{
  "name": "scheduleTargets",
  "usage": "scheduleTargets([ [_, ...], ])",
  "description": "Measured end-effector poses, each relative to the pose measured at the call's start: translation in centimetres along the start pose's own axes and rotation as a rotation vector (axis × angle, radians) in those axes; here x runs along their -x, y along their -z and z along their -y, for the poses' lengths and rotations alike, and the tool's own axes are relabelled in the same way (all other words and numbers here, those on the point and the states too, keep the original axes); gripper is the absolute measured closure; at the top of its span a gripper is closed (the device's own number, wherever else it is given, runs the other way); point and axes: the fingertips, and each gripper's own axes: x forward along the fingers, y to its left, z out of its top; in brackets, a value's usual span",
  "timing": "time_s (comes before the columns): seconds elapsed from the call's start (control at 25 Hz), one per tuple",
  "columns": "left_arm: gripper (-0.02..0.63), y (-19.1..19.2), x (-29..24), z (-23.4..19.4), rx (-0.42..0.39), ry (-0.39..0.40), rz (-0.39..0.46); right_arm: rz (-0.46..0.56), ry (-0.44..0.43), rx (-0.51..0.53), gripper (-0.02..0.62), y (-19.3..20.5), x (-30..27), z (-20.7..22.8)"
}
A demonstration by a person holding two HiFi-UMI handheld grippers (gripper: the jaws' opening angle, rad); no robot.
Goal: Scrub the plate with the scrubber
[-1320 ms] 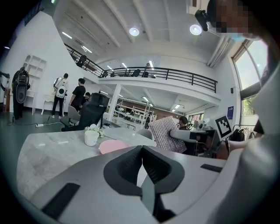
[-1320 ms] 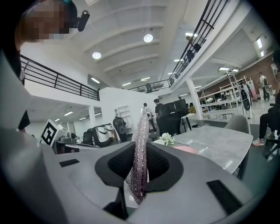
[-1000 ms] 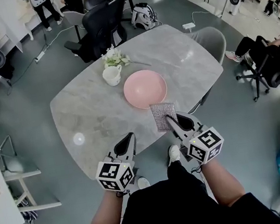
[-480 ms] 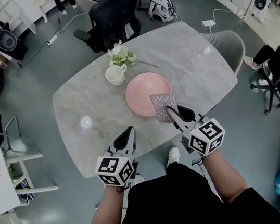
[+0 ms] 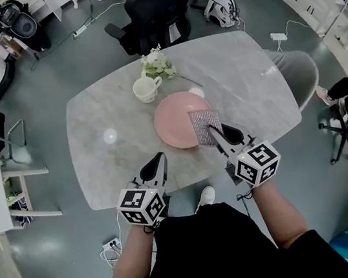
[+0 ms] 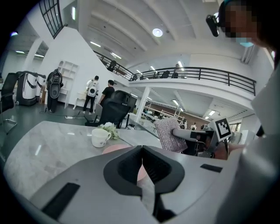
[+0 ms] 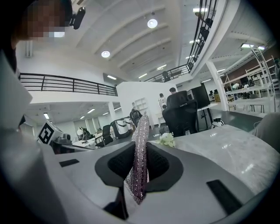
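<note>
The right gripper (image 5: 216, 133) fingers pinch the scrubber (image 5: 203, 126) above the pink plate (image 5: 173, 123) toward the near edge of the counter (image 5: 117, 173); the left gripper (image 5: 159, 160) fingers are pressed together, empty

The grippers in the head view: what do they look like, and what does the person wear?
The left gripper and the right gripper have grey bodies and black tapering jaws, each with a white cube bearing black square markers. The person wears a black top.

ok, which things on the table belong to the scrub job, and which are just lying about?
In the job:
- pink plate
- scrubber, clamped in the right claw
- left claw, shut, empty

Lying about:
- white mug
- flowers
</note>
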Motion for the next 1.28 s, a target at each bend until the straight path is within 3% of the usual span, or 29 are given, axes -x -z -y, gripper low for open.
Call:
scheduleTargets([
  [0.32, 0.588, 0.3, -1.3, 0.0, 0.026, -0.073, 0.014, -0.034, -0.047, 0.011, 0.522, 0.1, -0.3, 1.8],
  [0.56, 0.588, 1.1, -1.8, 0.0, 0.019, -0.11, -0.024, -0.041, -0.061, 0.004, 0.522, 0.2, -0.3, 2.3],
  [1.08, 0.586, 2.7, -4.2, -1.8, 0.028, -0.145, -0.095, -0.061, -0.035, -0.022, 0.522, 1.8, -0.1, 4.2],
  [1.28, 0.52, 3.5, -5.3, -3.2, 0.035, -0.15, -0.125, -0.085, -0.024, -0.035, 0.522, 2.7, -0.9, 4.7],
])
